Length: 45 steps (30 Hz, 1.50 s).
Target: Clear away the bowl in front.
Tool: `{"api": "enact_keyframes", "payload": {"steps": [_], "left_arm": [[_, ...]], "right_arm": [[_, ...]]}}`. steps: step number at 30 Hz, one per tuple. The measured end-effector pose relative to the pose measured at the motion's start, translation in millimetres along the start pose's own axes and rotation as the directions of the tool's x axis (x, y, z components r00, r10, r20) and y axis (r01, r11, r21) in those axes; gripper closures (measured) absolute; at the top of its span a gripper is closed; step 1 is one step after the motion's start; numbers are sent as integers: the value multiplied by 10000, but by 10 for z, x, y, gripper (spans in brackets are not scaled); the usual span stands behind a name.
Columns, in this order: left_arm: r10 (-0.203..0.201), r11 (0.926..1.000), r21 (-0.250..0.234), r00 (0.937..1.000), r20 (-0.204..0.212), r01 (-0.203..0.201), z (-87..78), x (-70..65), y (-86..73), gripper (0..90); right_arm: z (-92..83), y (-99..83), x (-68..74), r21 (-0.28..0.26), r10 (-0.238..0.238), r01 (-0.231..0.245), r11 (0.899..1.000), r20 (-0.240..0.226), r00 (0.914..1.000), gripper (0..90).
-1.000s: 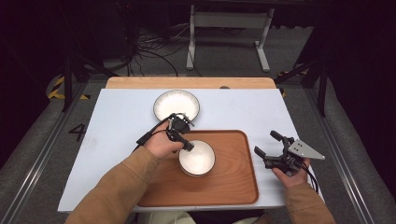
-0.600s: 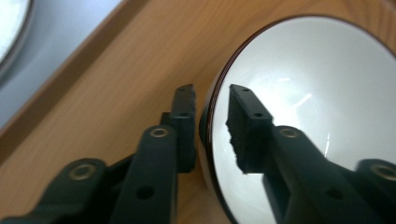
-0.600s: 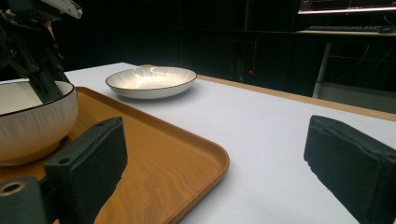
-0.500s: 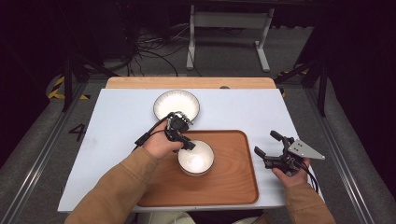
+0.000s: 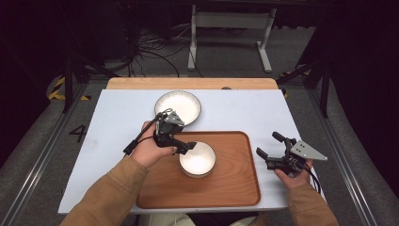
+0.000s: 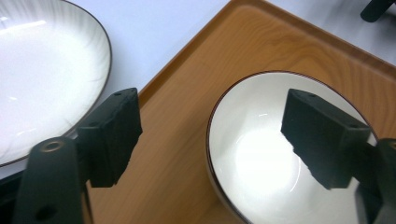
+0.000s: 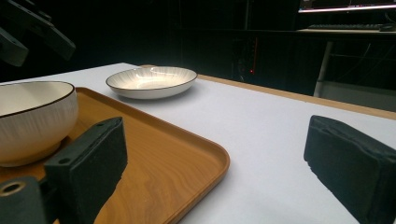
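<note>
1. Left gripper [image 5: 181,143]: jaws apart, one over the bowl [image 5: 197,159], one outside its rim.
2. Bowl: on the tray [image 5: 235,188].
3. Plate [image 5: 178,107]: just beyond the left gripper.
4. Right gripper [image 5: 270,150]: jaws apart, empty, beside the tray.

Tan sleeves [image 5: 106,195]; black grippers, blocky jaws; grey triangular plate [image 5: 308,151]; trailing black cable [image 5: 136,140].

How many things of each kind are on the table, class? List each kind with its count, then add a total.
Bowl: 1, sitting on the tray
Plate: 1, on the white tabletop beyond the tray
Tray: 1, wooden
Total: 3
</note>
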<state>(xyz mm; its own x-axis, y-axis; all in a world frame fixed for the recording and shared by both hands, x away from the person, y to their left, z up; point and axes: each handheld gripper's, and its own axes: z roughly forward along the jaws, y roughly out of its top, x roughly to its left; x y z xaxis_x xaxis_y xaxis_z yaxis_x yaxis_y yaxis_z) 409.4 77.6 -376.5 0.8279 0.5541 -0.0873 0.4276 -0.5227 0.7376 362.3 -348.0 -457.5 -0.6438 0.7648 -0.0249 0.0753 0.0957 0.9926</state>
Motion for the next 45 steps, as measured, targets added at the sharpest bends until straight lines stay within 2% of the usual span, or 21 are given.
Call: {"api": "enact_keyframes", "payload": {"steps": [1,2,5,8,10,12,16,17,21,26,27,31,37,42,45], "left_arm": [[0,10000,0,10000,0,0,0,0,0,183],[97,9998,-186,9999,-67,-98,-43,12,-36,183],[35,9970,-768,9998,-207,-50,-142,35,-111,146],[-136,9911,-1324,9995,-286,97,-229,55,-181,124],[-22,9863,-1648,9994,-340,-34,-276,70,-220,118],[-87,9812,-1929,9995,-290,30,-317,80,-256,115],[-105,9702,-2424,9995,-311,27,-391,90,-331,114],[-105,9702,-2424,9995,-311,27,-391,90,-331,112],[12,9546,-2976,9995,-309,-104,-475,105,-416,110],[-109,9335,-3586,9996,-260,9,-563,142,-536,99],[-84,9315,-3636,9994,-331,-43,-574,154,-553,99],[-323,9200,-3916,9990,-301,180,-615,188,-659,97],[-351,9175,-3975,9985,-413,159,-659,247,-798,97],[-485,9112,-4113,9974,-529,225,-688,299,-927,90],[-699,9071,-4186,9964,-470,438,-700,318,-1012,88]], "right_arm": [[0,0,0,0,0,0,10000,0,10000,69],[0,0,0,0,13,-13,10000,11,10000,69],[2,1,-5,13,40,-40,10000,-3,10000,69],[2,1,-6,18,38,-38,10000,-16,10000,69],[2,1,-4,15,39,-39,10000,-4,10000,69],[2,1,-4,19,39,-39,10000,-1,10000,69],[2,1,-5,15,40,-40,10000,-1,10000,69],[2,1,-5,15,40,-40,10000,-1,10000,69],[2,1,-5,14,43,-43,10000,-3,10000,69],[1,1,-5,10,43,-43,10000,-2,10000,69],[1,1,-5,11,41,-41,10000,-2,10000,69],[1,1,-6,5,49,-49,10000,4,10000,67],[0,0,-6,-3,57,-57,10000,18,10000,63],[-1,0,-4,-5,47,-47,10000,14,10000,52],[-1,0,-4,-9,47,-47,10000,19,10000,49]]}}
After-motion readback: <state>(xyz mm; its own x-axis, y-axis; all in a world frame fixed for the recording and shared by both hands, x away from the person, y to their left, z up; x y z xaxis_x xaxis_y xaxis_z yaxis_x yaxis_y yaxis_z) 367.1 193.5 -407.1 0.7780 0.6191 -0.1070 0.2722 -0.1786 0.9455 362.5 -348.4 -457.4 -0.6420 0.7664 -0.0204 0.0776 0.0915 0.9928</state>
